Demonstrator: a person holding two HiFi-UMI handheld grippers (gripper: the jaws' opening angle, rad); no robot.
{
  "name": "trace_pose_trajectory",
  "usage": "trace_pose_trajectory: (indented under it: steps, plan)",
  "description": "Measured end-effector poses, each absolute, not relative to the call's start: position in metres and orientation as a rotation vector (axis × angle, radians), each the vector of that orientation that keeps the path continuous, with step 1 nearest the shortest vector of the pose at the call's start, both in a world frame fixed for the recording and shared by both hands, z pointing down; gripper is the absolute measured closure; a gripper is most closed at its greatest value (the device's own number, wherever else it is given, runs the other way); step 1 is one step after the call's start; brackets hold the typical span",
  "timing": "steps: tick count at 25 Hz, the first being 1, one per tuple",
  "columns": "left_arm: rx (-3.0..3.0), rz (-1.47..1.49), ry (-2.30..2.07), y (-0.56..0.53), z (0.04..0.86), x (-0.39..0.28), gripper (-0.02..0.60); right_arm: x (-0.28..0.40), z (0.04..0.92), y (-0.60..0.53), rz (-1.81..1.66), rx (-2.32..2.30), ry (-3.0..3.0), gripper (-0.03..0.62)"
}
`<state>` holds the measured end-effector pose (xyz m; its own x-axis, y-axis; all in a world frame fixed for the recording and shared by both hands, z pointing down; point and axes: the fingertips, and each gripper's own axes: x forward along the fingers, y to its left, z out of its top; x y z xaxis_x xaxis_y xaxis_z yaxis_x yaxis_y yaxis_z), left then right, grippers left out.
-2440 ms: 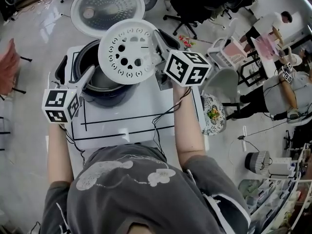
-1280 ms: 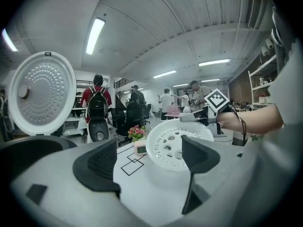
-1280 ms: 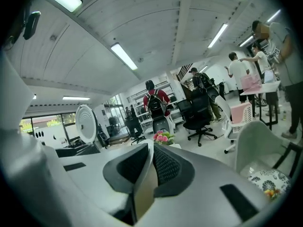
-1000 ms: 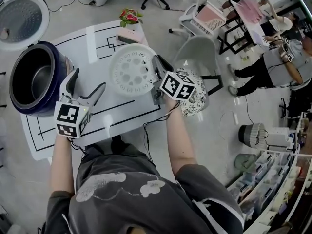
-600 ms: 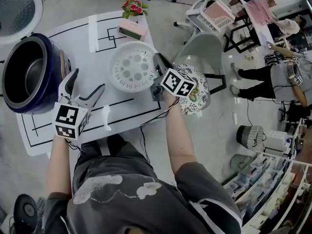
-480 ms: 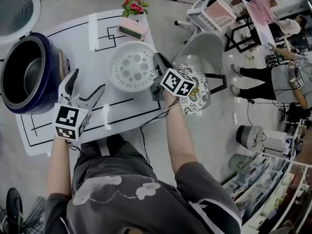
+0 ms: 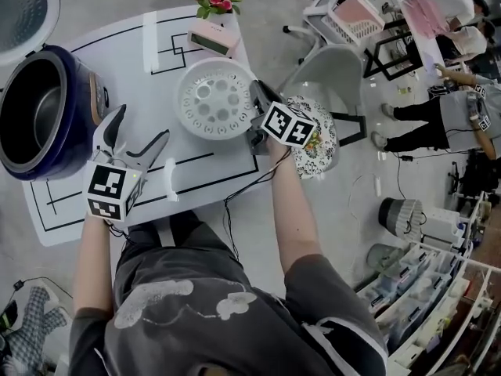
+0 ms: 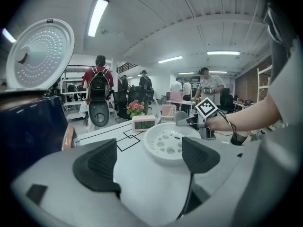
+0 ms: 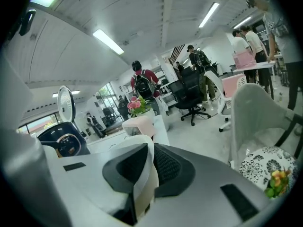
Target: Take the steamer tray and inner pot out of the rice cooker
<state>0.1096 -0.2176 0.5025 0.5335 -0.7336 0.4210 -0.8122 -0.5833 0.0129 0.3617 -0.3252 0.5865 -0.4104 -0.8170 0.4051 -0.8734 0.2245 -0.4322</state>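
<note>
Ahead, arms (image 7: 293, 210) outstretched: right claw (image 7: 255, 100) tight on steamer tray (image 7: 213, 99), left claw (image 7: 141, 125) spread.

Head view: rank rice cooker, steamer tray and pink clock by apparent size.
1. rice cooker: largest, even with its left side cut off by the frame.
2. steamer tray: clearly smaller than the cooker.
3. pink clock: smallest by far.

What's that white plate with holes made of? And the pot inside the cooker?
The steamer tray looks like matte white plastic: even colour, moulded round holes. The inner pot seems metal, maybe coated: dark grey walls with a dull sheen.
</note>
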Motion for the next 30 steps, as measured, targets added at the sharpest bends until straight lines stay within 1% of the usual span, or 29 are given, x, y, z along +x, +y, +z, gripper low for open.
trace_pose_trajectory:
  steps: [5, 13, 16, 20, 24, 30]
  plan:
    - [2.568, 0.561, -1.299, -0.22, 0.505, 0.113, 0.158, 0.362, 0.6, -0.321, 0.827, 1.617, -2.266, 0.526]
    - [2.572, 0.547, -1.294, -0.225, 0.504, 0.118, 0.158, 0.363, 0.603, -0.323, 0.736, 1.599, -2.18, 0.511]
    - [2.576, 0.535, -1.299, -0.228, 0.499, 0.12, 0.158, 0.366, 0.595, -0.324, 0.684, 1.623, -2.169, 0.434]
    - [2.584, 0.502, -1.308, -0.23, 0.486, 0.123, 0.158, 0.367, 0.571, -0.321, 0.595, 1.667, -2.197, 0.418]
    - [2.617, 0.466, -1.317, -0.234, 0.467, 0.126, 0.158, 0.364, 0.529, -0.317, 0.478, 1.728, -2.239, 0.418]
    - [2.696, 0.331, -1.357, -0.235, 0.409, 0.122, 0.158, 0.331, 0.449, -0.312, 0.319, 1.789, -2.355, 0.418]
